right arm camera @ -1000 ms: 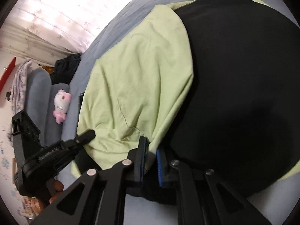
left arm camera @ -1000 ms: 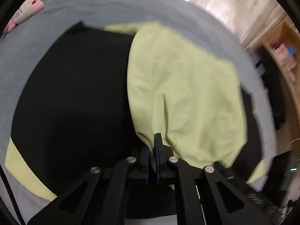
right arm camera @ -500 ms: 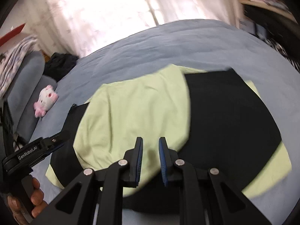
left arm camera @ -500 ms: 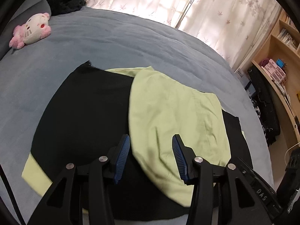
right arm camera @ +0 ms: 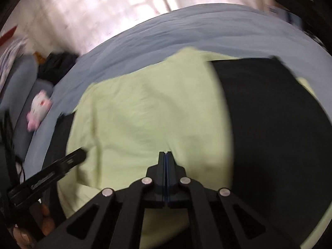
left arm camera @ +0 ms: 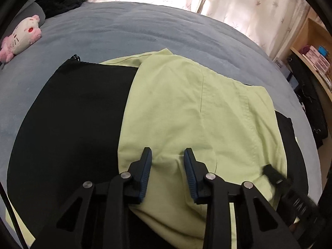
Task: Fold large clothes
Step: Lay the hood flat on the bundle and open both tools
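Left wrist view: left gripper (left arm camera: 167,155) now spread and empty; a second ago it pinched the green flap. Black-and-green garment (left arm camera: 186,112) lies mid-frame on the grey bed (left arm camera: 145,27), flap laid over. Right gripper (right arm camera: 165,155) pressed together, empty. Fold placed; next fold pending.

- Garment (left arm camera: 186,112): matt woven cloth, pale green panel with stitched seams, black panel beside it.
- Bedspread (left arm camera: 145,29): grey-blue, soft, slightly napped.
- Left gripper (left arm camera: 167,157): matt black plastic, ribbed blue pads, shiny metal pins.
- Plush toy (left arm camera: 20,36): fuzzy.
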